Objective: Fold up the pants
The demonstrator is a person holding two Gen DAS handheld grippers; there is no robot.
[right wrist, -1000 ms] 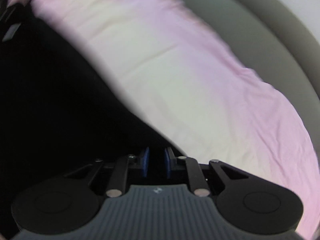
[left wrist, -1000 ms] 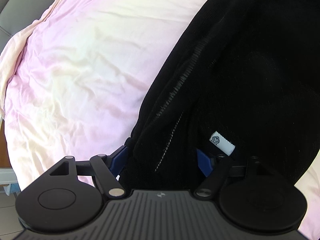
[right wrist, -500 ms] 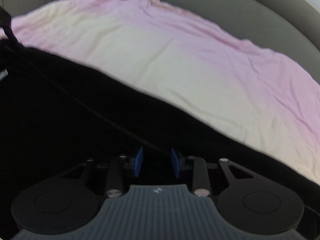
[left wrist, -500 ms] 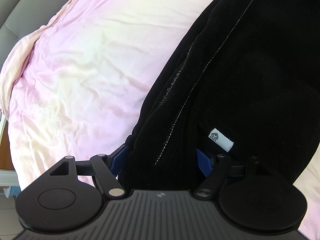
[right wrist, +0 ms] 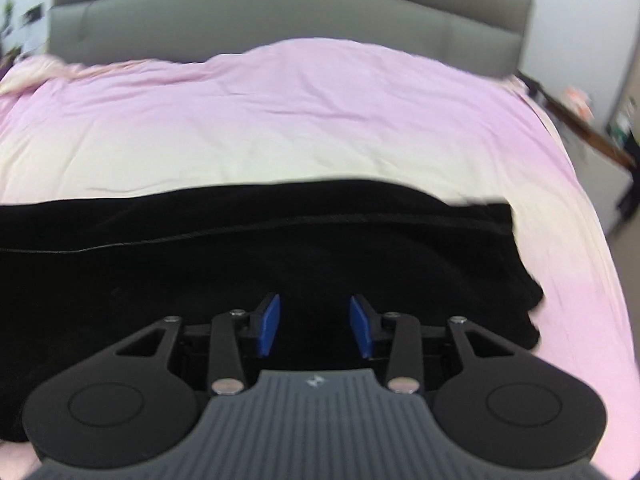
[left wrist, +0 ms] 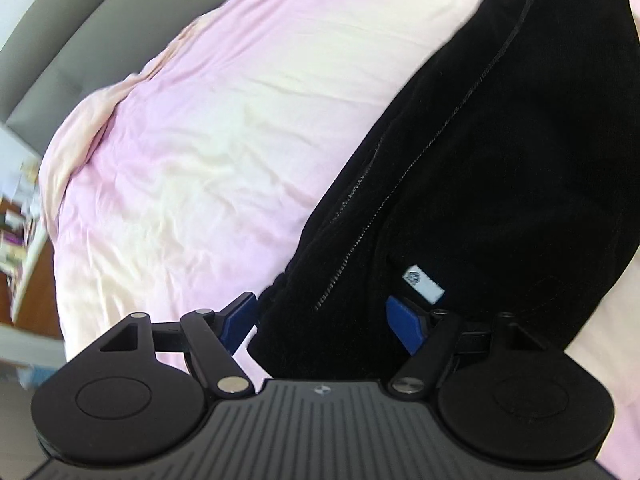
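Observation:
Black pants [left wrist: 500,160] lie across a pink bed sheet [left wrist: 200,160]. My left gripper [left wrist: 322,316] holds their thick near end, which carries a white label [left wrist: 424,284]. Its blue pads stand wide apart, and the bunched fabric fills the gap and moves with them. In the right wrist view the pants [right wrist: 280,248] stretch flat from left to right, and their end [right wrist: 520,260] lies at the right. My right gripper [right wrist: 316,328] hovers over them with its jaws opening. Nothing is pinched between its pads.
A grey padded headboard [right wrist: 280,20] runs along the far side of the bed. The pink sheet [right wrist: 320,120] lies bare between it and the pants. Dark wooden furniture [right wrist: 580,120] and clutter stand beyond the bed's right edge, and more clutter [left wrist: 20,220] lies past the left edge.
My right gripper went from shut to open and let the black fabric go. It swung and rolled until the headboard came level. My left gripper shifted, and the pants' near end moved with it.

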